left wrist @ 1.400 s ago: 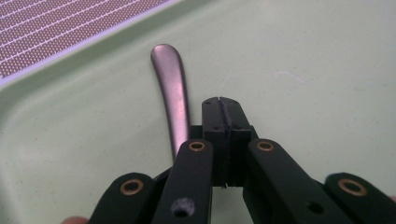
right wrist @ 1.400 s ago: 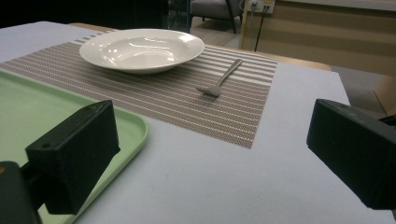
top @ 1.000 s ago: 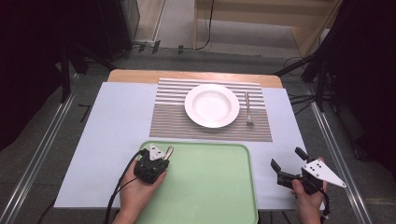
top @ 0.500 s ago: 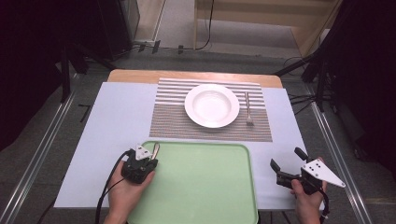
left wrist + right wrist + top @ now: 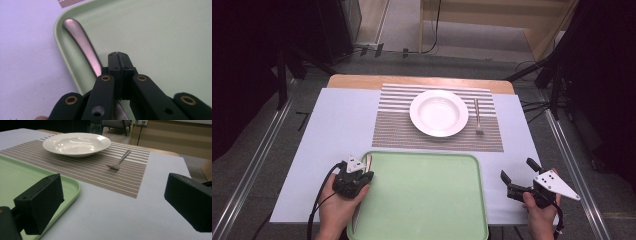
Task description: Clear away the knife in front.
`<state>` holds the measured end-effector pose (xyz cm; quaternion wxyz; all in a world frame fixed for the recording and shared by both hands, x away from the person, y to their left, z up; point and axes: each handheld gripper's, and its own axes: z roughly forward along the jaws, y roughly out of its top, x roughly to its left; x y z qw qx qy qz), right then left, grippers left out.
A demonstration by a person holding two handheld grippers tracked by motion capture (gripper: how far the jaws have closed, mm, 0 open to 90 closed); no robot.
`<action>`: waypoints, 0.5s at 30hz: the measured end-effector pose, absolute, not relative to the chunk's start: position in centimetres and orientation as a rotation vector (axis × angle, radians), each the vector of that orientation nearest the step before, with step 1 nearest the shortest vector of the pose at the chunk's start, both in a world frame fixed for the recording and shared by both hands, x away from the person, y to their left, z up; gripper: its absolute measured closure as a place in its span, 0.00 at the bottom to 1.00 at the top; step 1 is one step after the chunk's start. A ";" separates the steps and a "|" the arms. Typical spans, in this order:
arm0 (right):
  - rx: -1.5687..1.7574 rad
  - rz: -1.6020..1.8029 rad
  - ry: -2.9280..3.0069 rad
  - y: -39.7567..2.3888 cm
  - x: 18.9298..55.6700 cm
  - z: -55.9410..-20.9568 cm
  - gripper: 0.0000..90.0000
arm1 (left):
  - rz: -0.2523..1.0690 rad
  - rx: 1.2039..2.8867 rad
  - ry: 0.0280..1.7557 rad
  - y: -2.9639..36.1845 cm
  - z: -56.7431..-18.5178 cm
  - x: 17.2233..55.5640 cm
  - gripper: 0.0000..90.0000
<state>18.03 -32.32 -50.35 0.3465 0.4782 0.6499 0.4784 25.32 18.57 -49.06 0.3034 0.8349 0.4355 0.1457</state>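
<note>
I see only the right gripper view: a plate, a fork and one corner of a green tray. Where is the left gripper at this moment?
Observer: The left gripper is over the left edge of the green tray, with its jaws shut on nothing.
Operator: Is something lying in the tray there?
Observer: Yes, a metal utensil handle lies along the tray's left rim, just beside the shut jaws.
Operator: Which utensil is it?
Observer: I cannot tell; its other end is hidden under the gripper and the left hand.
</note>
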 end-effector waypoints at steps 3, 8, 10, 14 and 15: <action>1.239 1.241 1.687 -32.3 18.0 -50.4 0.01 | 0.367 2.189 1.137 18.9 -49.1 25.4 0.99; 1.238 1.236 1.685 -32.3 18.1 -50.4 0.01 | 0.288 2.044 1.069 20.4 -48.1 25.3 0.79; 1.241 1.237 1.683 -32.3 18.1 -50.5 0.01 | 0.287 1.993 1.059 21.1 -47.6 25.2 0.61; 1.244 1.231 1.686 -32.3 18.2 -50.5 0.01 | 0.314 1.939 1.009 22.4 -47.0 25.0 0.50; 1.244 1.231 1.687 -32.2 18.2 -50.5 0.01 | 0.322 1.923 1.002 22.7 -47.0 24.9 0.47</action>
